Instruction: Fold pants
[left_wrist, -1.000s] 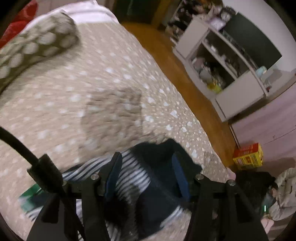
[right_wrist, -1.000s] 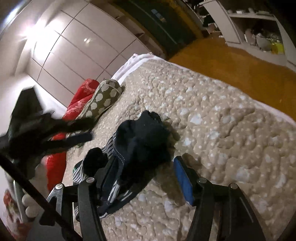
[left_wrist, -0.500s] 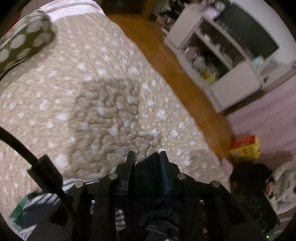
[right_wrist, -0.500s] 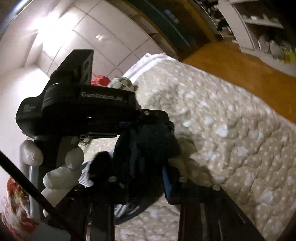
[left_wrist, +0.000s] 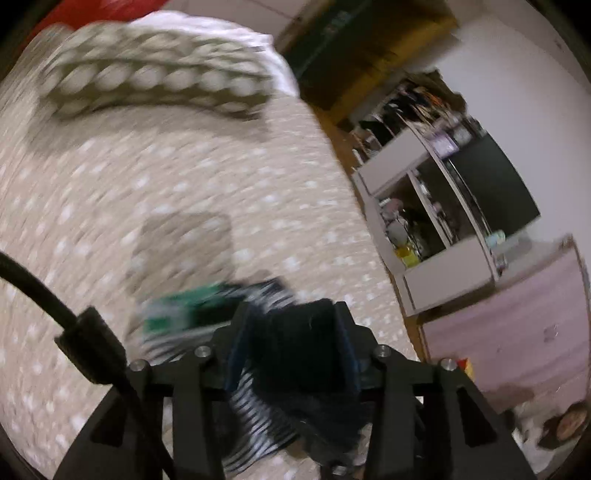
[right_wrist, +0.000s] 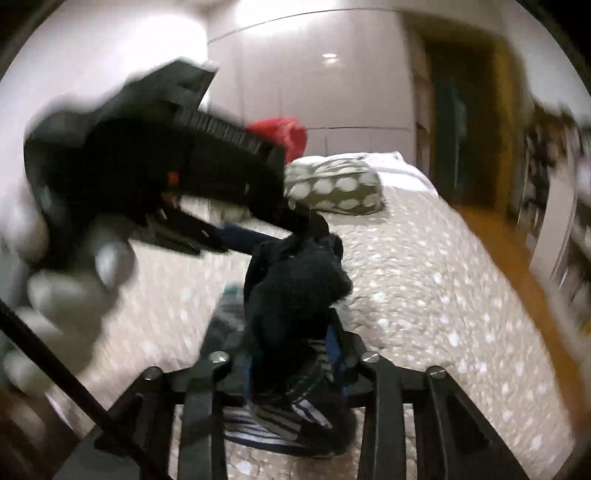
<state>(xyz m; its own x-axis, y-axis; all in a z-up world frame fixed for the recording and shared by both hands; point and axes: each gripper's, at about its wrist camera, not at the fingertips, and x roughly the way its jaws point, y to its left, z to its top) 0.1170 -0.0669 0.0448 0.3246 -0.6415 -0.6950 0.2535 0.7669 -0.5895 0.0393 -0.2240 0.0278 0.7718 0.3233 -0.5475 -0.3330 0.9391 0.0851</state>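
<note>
The pants (left_wrist: 295, 354) are dark navy with a black-and-white striped part and a green patch. They are bunched up and held above the beige dotted bedspread (left_wrist: 147, 184). My left gripper (left_wrist: 291, 332) is shut on a dark fold of the pants. My right gripper (right_wrist: 291, 354) is shut on the pants (right_wrist: 295, 288) too, lower down on the same bunch. In the right wrist view the left gripper (right_wrist: 280, 225) comes in from the left and pinches the top of the bunch. Both views are blurred.
A green pillow with white spots (right_wrist: 332, 184) lies at the head of the bed, with a red cushion (right_wrist: 284, 133) behind it. To the right of the bed are a wooden floor (right_wrist: 517, 280) and white shelves (left_wrist: 424, 221).
Both grippers went from open to shut on the pants and lifted the bunch off the bedspread. The left gripper has swung up and toward the pillow.
</note>
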